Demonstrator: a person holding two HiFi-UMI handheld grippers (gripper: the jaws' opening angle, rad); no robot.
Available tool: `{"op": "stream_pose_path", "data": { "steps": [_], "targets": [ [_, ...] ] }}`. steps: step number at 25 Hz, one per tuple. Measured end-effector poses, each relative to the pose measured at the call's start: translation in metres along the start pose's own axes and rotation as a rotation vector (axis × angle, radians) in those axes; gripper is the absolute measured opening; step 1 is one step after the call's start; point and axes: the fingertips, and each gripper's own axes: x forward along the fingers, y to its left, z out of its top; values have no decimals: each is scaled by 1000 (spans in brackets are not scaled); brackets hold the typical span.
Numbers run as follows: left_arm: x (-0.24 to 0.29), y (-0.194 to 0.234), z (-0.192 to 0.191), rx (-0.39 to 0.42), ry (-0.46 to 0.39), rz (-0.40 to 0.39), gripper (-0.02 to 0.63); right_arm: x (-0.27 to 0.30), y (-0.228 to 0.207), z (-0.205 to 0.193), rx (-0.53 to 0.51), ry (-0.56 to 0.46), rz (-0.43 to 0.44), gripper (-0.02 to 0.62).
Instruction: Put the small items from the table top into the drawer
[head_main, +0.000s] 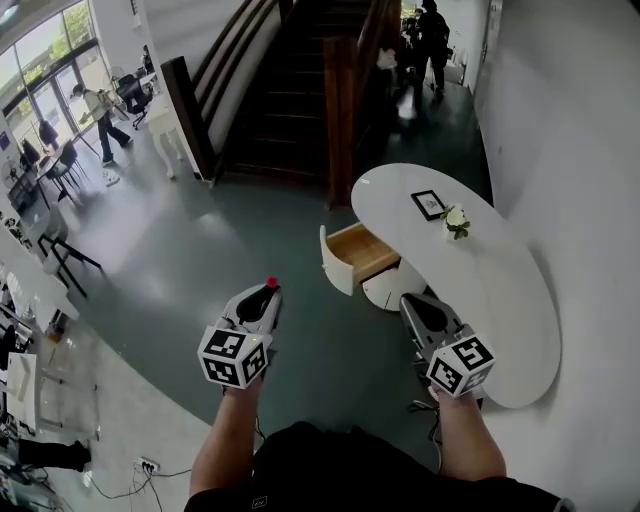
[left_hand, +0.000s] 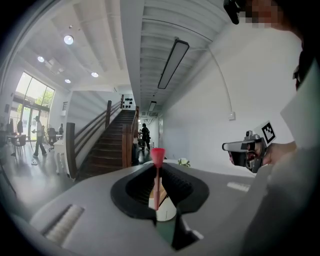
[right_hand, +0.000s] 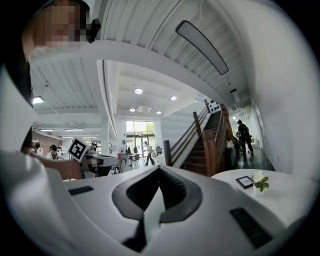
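A white oval table (head_main: 520, 300) stands at the right, its wooden drawer (head_main: 358, 252) pulled open toward me. On the tabletop lie a small black picture frame (head_main: 428, 204) and a white flower (head_main: 456, 220). My left gripper (head_main: 268, 291) hangs over the floor, left of the drawer, shut on a thin pink stick with a red cap (left_hand: 157, 172). The red cap (head_main: 271, 282) pokes out past the jaws. My right gripper (head_main: 408, 300) is shut with nothing in it, just before the table's near edge. The frame (right_hand: 245, 181) and the flower (right_hand: 259, 181) also show in the right gripper view.
A dark wooden staircase (head_main: 290, 90) rises behind the table. People walk far off at the left (head_main: 105, 118) and at the top right (head_main: 432, 40). Chairs and desks (head_main: 55, 240) line the left side. A white wall (head_main: 590, 150) runs along the right of the table.
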Motion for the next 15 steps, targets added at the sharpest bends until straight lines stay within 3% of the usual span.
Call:
{"op": "stream_pose_path", "data": {
  "steps": [10, 15],
  "targets": [
    [19, -10, -10, -27, 3, -8, 54, -5, -24, -18, 71, 27, -21, -2],
    [34, 9, -16, -43, 7, -5, 54, 17, -29, -27, 15, 86, -28, -2]
  ]
}}
